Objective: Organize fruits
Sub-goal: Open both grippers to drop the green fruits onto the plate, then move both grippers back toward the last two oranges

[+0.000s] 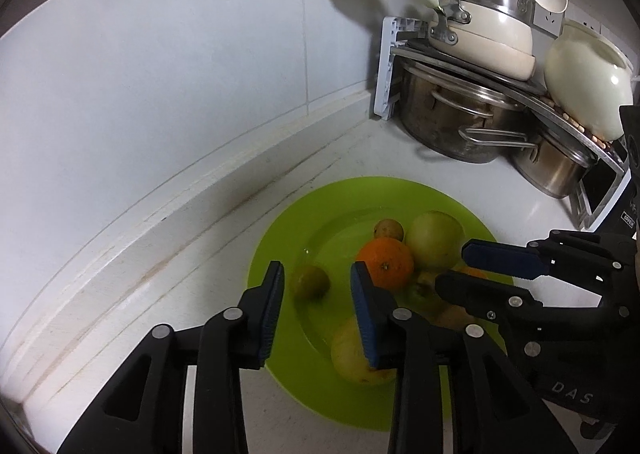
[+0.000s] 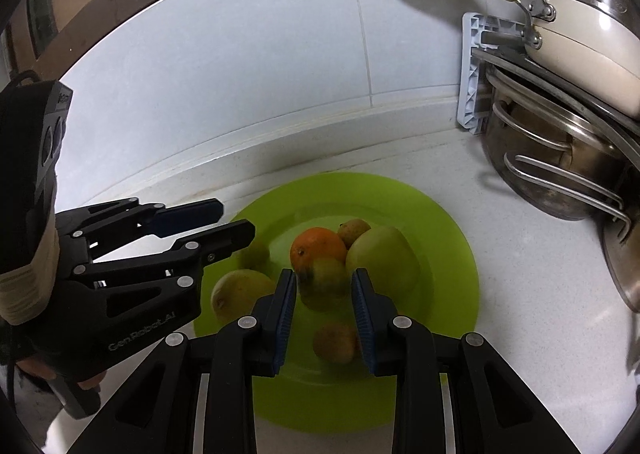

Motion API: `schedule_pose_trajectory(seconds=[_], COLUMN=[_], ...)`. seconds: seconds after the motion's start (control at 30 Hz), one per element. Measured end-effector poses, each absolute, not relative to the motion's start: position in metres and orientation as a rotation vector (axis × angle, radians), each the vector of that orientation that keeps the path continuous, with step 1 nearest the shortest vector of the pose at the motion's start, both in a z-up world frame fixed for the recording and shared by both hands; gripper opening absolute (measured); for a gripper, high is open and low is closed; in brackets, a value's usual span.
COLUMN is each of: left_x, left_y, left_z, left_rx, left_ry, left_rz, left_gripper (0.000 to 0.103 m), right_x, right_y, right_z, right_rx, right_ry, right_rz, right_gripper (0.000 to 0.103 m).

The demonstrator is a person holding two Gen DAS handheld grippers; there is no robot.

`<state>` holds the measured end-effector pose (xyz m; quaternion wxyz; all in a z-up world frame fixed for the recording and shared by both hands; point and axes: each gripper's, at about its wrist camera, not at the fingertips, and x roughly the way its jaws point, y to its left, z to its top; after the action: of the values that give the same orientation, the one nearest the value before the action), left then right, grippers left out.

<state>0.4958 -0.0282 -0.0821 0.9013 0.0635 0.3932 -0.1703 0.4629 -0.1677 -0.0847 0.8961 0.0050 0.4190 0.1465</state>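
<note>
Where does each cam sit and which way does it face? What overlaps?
Left wrist: on the left gripper, facing along its open fingers down at the green plate; the right gripper enters from the right.
Right wrist: on the right gripper, facing down at the same plate; the left gripper and gloved hand show at left.
Shared: plate, orange, tiled wall, pot rack.

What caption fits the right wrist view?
Open right gripper above fruit on green plate, left gripper alongside.

On my lime-green plate (image 2: 448, 238), the orange (image 2: 318, 248) glows bright; at its three o'clock sits a pale yellow-green apple (image 2: 384, 258).
</note>
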Motion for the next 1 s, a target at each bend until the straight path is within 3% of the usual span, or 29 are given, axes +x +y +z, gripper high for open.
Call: schedule_pose_trajectory(seconds=[0.7,1.0], left_x=[0.407,0.356], left_y=[-0.014,-0.008], left_z=[-0.011,0.012], left_rx=[0.099,0.091], left_ry=[0.668,0.613], left_rz=[-0.283,-0.266], left_gripper=[0.047,0.054], right_x=[0.397,0.355], right_y=[-0.175,-0.176], right_z=[-0.028,-0.004], right_rx=[-0.002,-0.004], right_ry=[0.729,0.674], right_rz=[0.350,0.366], right_gripper=[0.031,0.040])
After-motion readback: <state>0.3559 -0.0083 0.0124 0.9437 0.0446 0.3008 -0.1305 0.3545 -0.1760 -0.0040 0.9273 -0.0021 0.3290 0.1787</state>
